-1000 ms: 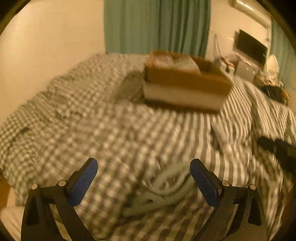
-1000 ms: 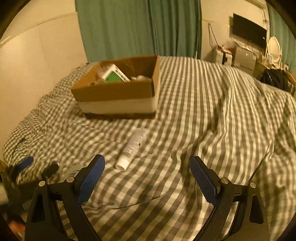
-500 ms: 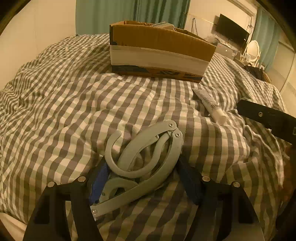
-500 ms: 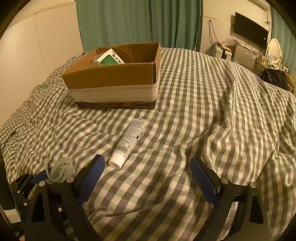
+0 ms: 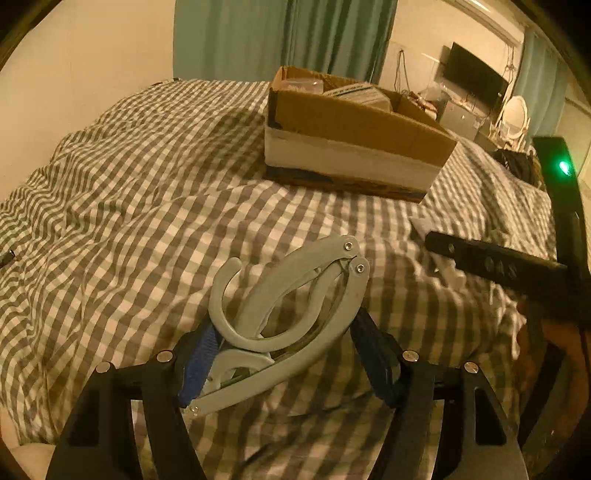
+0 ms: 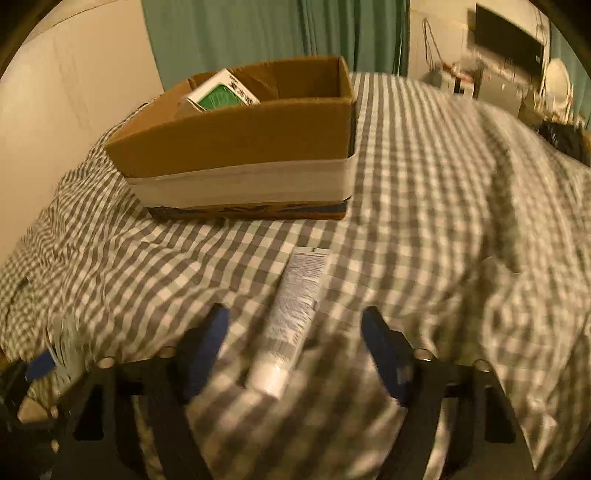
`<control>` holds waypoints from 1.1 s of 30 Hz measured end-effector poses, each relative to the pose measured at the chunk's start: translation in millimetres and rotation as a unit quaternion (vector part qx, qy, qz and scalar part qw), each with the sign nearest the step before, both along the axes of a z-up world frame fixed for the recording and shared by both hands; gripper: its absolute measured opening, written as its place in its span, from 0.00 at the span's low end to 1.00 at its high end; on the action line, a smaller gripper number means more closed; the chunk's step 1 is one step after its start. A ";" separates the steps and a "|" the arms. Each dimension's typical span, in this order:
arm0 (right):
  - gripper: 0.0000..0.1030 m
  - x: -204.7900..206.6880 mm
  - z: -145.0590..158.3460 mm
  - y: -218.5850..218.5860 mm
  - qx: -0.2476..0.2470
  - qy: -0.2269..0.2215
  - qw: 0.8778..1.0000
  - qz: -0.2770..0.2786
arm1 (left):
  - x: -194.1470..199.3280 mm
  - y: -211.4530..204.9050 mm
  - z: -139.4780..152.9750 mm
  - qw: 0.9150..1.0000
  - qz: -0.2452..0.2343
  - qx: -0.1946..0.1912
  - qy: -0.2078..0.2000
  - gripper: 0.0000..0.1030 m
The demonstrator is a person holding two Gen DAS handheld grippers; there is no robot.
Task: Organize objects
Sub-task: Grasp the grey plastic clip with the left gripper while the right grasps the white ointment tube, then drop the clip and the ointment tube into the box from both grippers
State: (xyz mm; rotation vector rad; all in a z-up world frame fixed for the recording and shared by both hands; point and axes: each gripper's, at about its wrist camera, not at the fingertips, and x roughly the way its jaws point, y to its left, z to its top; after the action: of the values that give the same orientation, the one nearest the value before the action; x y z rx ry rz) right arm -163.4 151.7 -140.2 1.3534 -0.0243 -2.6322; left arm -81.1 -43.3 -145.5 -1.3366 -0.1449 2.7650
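Observation:
A pale grey folding hanger sits between the blue pads of my left gripper, which is shut on it just above the checked bedcover. An open cardboard box stands beyond it. In the right wrist view a white tube lies on the cover, cap end toward me, between the fingers of my right gripper. Those fingers are open, with a gap on each side of the tube. The box lies straight ahead and holds a green-and-white packet. This view is blurred.
The checked bedcover is rumpled into folds. The right gripper's black body juts in at the right of the left wrist view. Green curtains and a wall lie behind the bed. A TV and clutter stand at the far right.
My left gripper dropped onto the hanger, shut on it, and has since risen a little. My right gripper moved forward and down, straddling the tube, and its fingers have narrowed.

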 end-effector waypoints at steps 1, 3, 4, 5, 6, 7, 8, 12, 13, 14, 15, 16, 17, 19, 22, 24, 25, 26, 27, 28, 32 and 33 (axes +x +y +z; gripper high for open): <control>0.63 -4.7 -4.2 -3.0 0.002 -0.006 1.000 0.002 | -1.2 -0.3 -2.0 1.000 0.000 0.000 -0.004 0.70; 0.50 -8.9 -12.2 -7.8 0.003 -0.019 1.000 0.009 | -2.9 -1.2 -5.6 1.000 0.000 -0.002 -0.009 0.70; 0.41 -9.2 -16.0 -9.4 0.006 -0.024 1.000 0.013 | -3.4 -1.7 -7.5 1.000 -0.002 -0.005 -0.010 0.70; 0.36 -8.7 -19.9 -11.3 0.013 -0.029 0.999 0.016 | -4.1 -1.5 -9.6 1.000 -0.003 -0.008 -0.010 0.70; 0.34 -7.4 -21.4 -11.4 0.016 -0.029 0.999 0.018 | -4.5 -1.7 -11.3 1.000 -0.003 -0.009 -0.011 0.70; 0.29 -5.3 -20.5 -10.6 0.016 -0.025 0.999 0.019 | -5.1 -1.6 -13.3 1.000 -0.003 -0.010 -0.013 0.70; 0.22 -3.3 -19.0 -9.2 0.013 -0.022 0.999 0.019 | -4.7 -1.0 -15.3 1.000 -0.004 -0.012 -0.016 0.69; 0.23 10.0 -5.0 -7.0 0.017 -0.001 0.999 0.029 | 0.6 1.8 -10.8 1.000 -0.011 -0.008 -0.008 0.69; 0.23 13.3 -0.8 -6.4 0.017 0.003 0.999 0.032 | 2.0 2.4 -8.7 1.000 -0.012 -0.004 -0.006 0.69; 0.23 14.8 2.7 -7.8 0.016 0.005 0.999 0.034 | 4.0 3.0 -5.6 1.000 -0.014 -0.001 -0.003 0.69; 0.23 16.9 7.3 -7.9 0.015 0.009 0.999 0.036 | 5.7 3.6 -2.9 1.000 -0.014 -0.001 0.000 0.69; 0.23 20.2 13.2 -8.6 0.014 0.015 0.999 0.036 | 8.0 4.3 0.9 1.000 -0.015 -0.001 0.004 0.68; 0.23 23.3 18.8 -7.8 0.012 0.020 0.999 0.038 | 10.7 5.0 5.8 1.000 -0.015 -0.001 0.009 0.68; 0.23 30.3 32.2 -6.7 0.004 0.030 0.999 0.040 | 15.6 6.6 14.1 1.000 -0.016 0.003 0.018 0.68; 0.23 38.3 50.6 -9.0 -0.004 0.047 0.998 0.044 | 22.4 10.2 27.8 0.999 -0.020 0.007 0.033 0.68; 0.23 47.2 64.7 -10.2 -0.005 0.060 0.997 0.049 | 25.5 11.1 38.9 0.999 -0.019 0.008 0.045 0.67; 0.23 51.2 70.8 -8.4 -0.007 0.066 0.996 0.051 | 26.7 11.3 44.9 0.998 -0.018 0.010 0.051 0.67; 0.23 55.6 76.9 -8.8 -0.008 0.072 0.996 0.054 | 27.9 11.2 52.4 0.998 -0.017 0.014 0.059 0.67; 0.23 58.7 82.1 -9.6 -0.009 0.078 0.995 0.057 | 28.4 10.8 59.8 0.998 -0.017 0.016 0.066 0.67; 0.23 62.3 89.4 -10.0 -0.007 0.085 0.995 0.060 | 28.1 10.4 64.7 0.997 -0.017 0.017 0.071 0.67; 0.23 66.5 109.4 -11.9 0.000 0.103 0.992 0.067 | 18.5 10.6 92.3 0.996 -0.016 0.022 0.090 0.67; 0.23 65.3 114.3 -12.5 0.001 0.106 0.992 0.070 | 15.3 10.7 98.3 0.995 -0.017 0.023 0.094 0.67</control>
State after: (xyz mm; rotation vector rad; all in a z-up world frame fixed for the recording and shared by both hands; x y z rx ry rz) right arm -98.1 139.2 -25.9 1.0288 0.0987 -2.6416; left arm -65.8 -32.7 -47.2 -1.0523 -0.1707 2.8202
